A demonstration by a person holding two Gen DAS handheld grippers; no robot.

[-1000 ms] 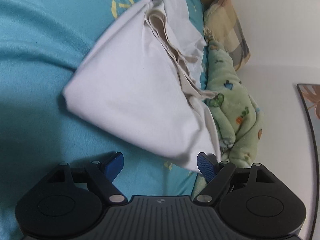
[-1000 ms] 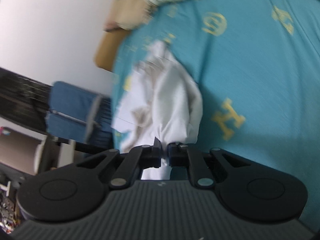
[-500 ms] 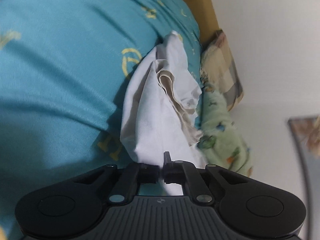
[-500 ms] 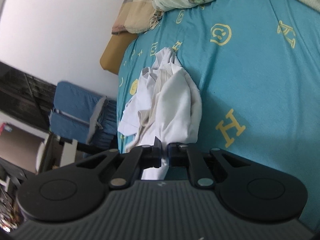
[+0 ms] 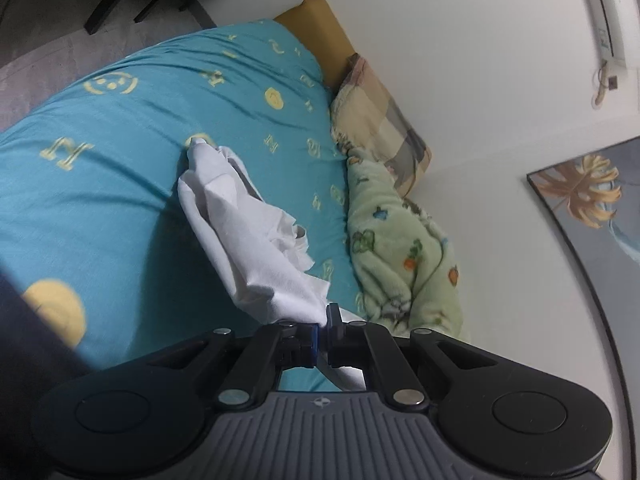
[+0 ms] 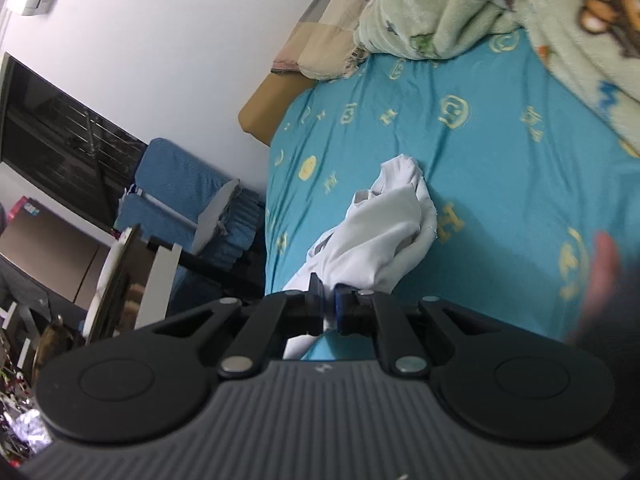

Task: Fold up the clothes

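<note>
Left wrist view, left gripper [image 5: 323, 330]: jaws closed tight on an edge of the white garment [image 5: 256, 248]; a second ago they stood wide open just short of the cloth.
Left wrist view, garment: bunched into a rope-like drape that rises from the teal bedsheet [image 5: 120, 184] to the jaws, far end still resting on the sheet; a second ago it lay spread as a broad flat shape.
Left wrist view, surroundings: green fleece blanket [image 5: 400, 248] and checked pillow [image 5: 380, 116] along the wall side of the bed, apart from the garment.
Right wrist view, right gripper [image 6: 329, 307]: jaws pinched shut on another edge of the garment [image 6: 384, 224], as in the earlier pictures.
Right wrist view, garment: hangs from the jaws, lower end touching the sheet near a yellow letter print.
Meaning for the task: both ends are now held and the cloth is lifted, likely to shake it out and re-lay it flat; no neat fold is visible yet.
</note>
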